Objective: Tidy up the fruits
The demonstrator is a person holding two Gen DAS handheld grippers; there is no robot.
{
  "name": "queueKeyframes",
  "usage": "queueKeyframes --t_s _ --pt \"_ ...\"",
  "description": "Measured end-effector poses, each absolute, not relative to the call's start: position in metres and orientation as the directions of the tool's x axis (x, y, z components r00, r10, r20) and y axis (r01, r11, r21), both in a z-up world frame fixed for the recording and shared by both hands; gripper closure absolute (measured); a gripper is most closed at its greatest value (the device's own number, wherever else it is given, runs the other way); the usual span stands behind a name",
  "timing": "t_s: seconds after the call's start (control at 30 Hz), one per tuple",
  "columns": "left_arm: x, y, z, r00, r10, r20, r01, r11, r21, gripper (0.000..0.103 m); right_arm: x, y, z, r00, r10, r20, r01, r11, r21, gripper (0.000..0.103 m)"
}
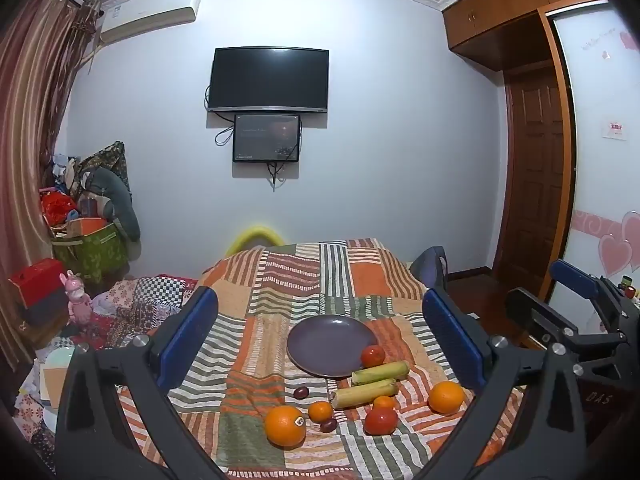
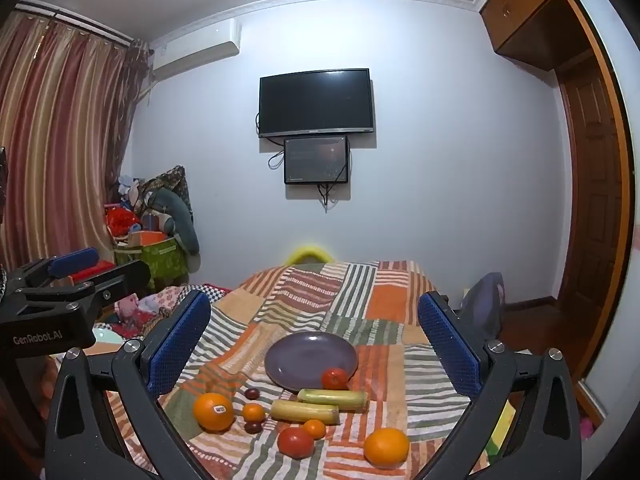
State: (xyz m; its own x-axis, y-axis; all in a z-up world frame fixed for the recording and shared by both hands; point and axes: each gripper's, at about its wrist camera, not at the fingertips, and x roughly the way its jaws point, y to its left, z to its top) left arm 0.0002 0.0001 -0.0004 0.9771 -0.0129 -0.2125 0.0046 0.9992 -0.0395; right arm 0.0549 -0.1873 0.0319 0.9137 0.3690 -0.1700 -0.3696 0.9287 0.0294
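A bed (image 2: pixel 384 300) under a striped patchwork blanket (image 2: pixel 312 288) carried a purple plate (image 2: pixel 304 356); two tomatoes, two oranges, two tangerines, two green stalks and two dark grapes lay nearby.

"GenRobot.AI" stands in pale letters on the black body of the left hand-held gripper (image 2: pixel 74 264), seen at the left edge of the right wrist view. In the left wrist view, the letters "DAS" show faintly on a dark surface (image 1: pixel 599 399) at the near right, below the right hand-held gripper (image 1: pixel 544 286). The near left orange (image 1: pixel 285 426) carries a small oval sticker, its print too small to read. A red-and-white notice (image 1: pixel 615 129) on the wardrobe door at the right and pale writing higher on that door are also illegible.
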Motion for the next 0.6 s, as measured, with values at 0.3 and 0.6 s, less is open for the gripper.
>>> queueKeyframes --t_s 0.3,0.6 --pt "-0.006 0.007 0.009 0.977 -0.019 -0.212 0.013 0.999 -0.031 0.000 0.056 -0.187 0.038 0.911 0.374 -0.173 -0.373 0.927 0.036 0.000" --pt "-0.003 0.002 0.006 0.976 -0.016 -0.218 0.011 1.000 -0.023 0.000 0.054 -0.187 0.036 0.913 0.372 -0.167 -0.371 0.928 0.039 0.000"
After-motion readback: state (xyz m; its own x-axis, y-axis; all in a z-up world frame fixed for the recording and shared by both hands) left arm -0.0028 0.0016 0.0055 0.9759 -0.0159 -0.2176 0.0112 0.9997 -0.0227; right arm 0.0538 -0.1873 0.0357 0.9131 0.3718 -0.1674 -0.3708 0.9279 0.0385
